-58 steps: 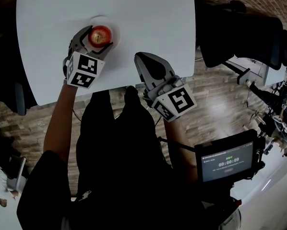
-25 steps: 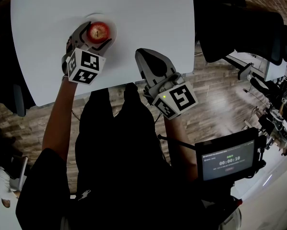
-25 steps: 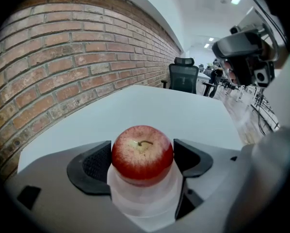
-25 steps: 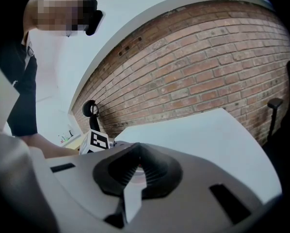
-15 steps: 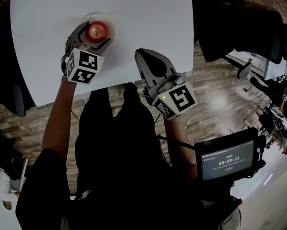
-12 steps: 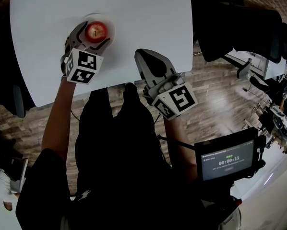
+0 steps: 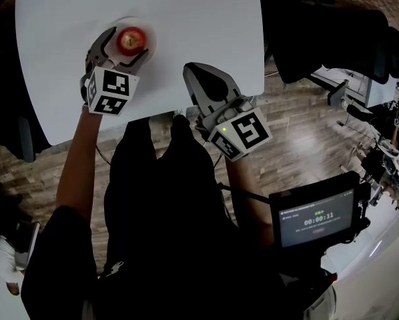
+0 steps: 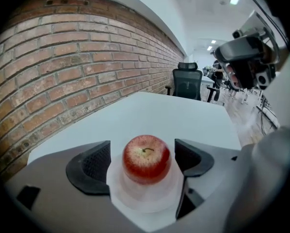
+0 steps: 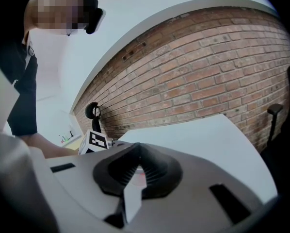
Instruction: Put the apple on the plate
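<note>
The apple (image 8: 146, 159) sits stem-up on the white plate (image 8: 144, 199) on the table (image 7: 206, 19), flanked by the released left gripper (image 7: 123, 45) without touching, while the right gripper (image 9: 134, 171) is clenched on nothing near the table's edge

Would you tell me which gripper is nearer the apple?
Left. The left gripper straddles the apple, jaws open; the right gripper sits shut, off to its right.

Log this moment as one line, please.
apple: on plate | left gripper: open, jaws either side of apple | right gripper: shut, empty
</note>
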The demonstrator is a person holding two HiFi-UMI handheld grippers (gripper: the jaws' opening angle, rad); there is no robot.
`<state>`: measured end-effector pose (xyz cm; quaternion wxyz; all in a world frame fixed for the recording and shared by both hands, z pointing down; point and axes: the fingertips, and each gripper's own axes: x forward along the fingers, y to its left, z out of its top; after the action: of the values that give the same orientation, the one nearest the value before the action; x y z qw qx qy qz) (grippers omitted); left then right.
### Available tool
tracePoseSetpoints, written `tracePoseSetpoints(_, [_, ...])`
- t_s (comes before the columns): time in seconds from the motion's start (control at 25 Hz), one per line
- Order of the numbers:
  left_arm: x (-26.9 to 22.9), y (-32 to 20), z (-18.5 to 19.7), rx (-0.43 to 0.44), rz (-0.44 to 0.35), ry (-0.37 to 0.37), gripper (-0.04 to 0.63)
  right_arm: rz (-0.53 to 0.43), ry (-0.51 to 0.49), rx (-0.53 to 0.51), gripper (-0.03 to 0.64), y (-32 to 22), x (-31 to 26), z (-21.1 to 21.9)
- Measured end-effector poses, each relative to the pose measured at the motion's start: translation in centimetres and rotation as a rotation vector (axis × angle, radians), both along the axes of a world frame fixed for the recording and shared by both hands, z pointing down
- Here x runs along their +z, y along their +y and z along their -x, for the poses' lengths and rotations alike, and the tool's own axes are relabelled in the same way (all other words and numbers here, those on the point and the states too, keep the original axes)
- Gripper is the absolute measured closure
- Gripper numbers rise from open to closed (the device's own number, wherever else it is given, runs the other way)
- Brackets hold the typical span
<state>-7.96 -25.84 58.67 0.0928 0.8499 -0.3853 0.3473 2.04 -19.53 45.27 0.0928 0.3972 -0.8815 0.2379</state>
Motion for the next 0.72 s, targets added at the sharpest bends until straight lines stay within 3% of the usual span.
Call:
tracePoseSetpoints(0.24, [-3.2, 0.9, -0.3, -0.028, -0.019, 0.041, 0.190, -0.040, -0.021, -0.020, 0.614, 0.3, -2.2, -0.2])
tracePoseSetpoints(0.52, [-6.4, 2.2, 1.2, -0.112, -0.083, 0.053, 0.318, -0.089, -0.034, -0.063, 0.614, 1.4, -4.5, 0.2])
tracePoseSetpoints(0.72, [-7.7, 3.1, 1.5, -0.143, -0.101, 0.071, 0.331, -0.103, -0.047, -0.091, 0.614, 2.5, -5.1, 0.6])
